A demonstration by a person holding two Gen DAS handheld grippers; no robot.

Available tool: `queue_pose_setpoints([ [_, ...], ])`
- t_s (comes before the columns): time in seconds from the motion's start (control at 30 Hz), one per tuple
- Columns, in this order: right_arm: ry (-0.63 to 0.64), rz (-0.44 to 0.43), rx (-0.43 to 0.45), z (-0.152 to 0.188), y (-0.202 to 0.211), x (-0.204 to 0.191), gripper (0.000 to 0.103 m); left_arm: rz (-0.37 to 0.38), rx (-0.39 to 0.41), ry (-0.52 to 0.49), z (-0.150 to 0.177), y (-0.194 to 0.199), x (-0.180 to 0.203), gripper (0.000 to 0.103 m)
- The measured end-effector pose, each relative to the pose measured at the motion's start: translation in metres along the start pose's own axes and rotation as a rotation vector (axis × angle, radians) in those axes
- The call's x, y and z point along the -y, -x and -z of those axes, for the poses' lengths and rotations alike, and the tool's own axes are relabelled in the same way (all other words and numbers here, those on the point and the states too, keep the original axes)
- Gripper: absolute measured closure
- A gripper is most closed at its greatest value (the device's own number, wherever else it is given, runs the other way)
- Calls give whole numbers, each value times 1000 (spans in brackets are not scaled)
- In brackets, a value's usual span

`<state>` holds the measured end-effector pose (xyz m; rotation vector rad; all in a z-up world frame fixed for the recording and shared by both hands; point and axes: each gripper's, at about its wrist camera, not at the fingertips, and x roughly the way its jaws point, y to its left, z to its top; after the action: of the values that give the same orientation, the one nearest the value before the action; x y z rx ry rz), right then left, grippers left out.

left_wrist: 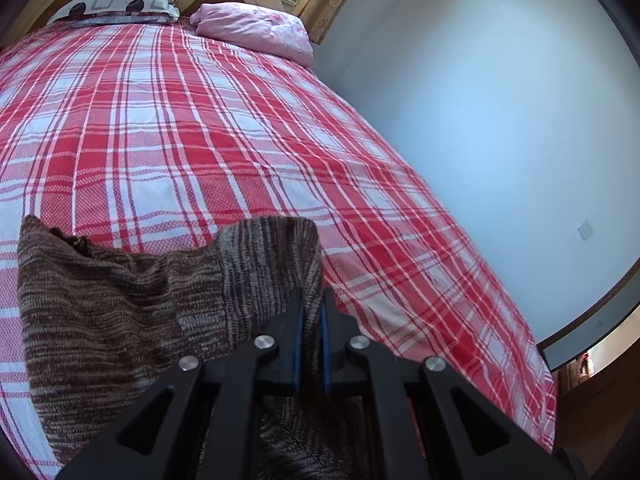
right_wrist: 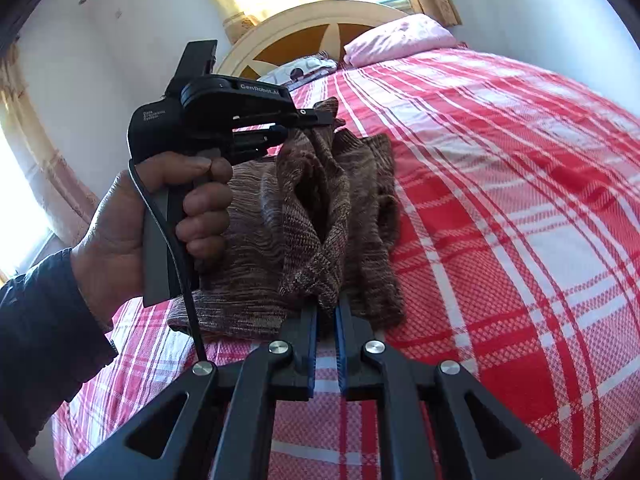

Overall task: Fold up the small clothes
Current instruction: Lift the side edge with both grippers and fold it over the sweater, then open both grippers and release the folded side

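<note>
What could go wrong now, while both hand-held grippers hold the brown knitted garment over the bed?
1. Each hand-held gripper, left and right, pinches only a small edge of the brown knitted garment, so the loose knit may slip out.
2. The garment hangs bunched and twisted between them, so the fold may land uneven on the plaid bedspread.

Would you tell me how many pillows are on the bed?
2: a patterned pillow against the headboard and a pink pillow beside it, toward the wall. None seems hidden.

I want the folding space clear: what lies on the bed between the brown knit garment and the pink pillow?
Only bare red-and-white plaid bedspread lies between the brown knit garment and the pink pillow; the left wrist view shows it.
</note>
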<state>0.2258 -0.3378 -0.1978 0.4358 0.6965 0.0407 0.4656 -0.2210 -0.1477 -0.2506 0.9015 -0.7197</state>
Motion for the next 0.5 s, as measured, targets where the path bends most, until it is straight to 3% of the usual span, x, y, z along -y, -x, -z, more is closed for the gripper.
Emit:
queue_pose_setpoints([
  [0.2,-98,-29,19,-3,2,18,96,-56,52,6,-4,9,6,90],
  [0.27,-127,-46,20,-4,2,23,96,-84,70,-19,-4,21,11,74],
  [0.33,-158,-66,29,-4,3,29,95,-122,116,-70,2,41,15,40],
  [0.4,-171,-56,47,-5,6,33,93,-152,152,-114,16,59,16,27],
  [0.5,-198,-23,94,-3,17,38,61,-189,147,-169,46,78,12,26],
])
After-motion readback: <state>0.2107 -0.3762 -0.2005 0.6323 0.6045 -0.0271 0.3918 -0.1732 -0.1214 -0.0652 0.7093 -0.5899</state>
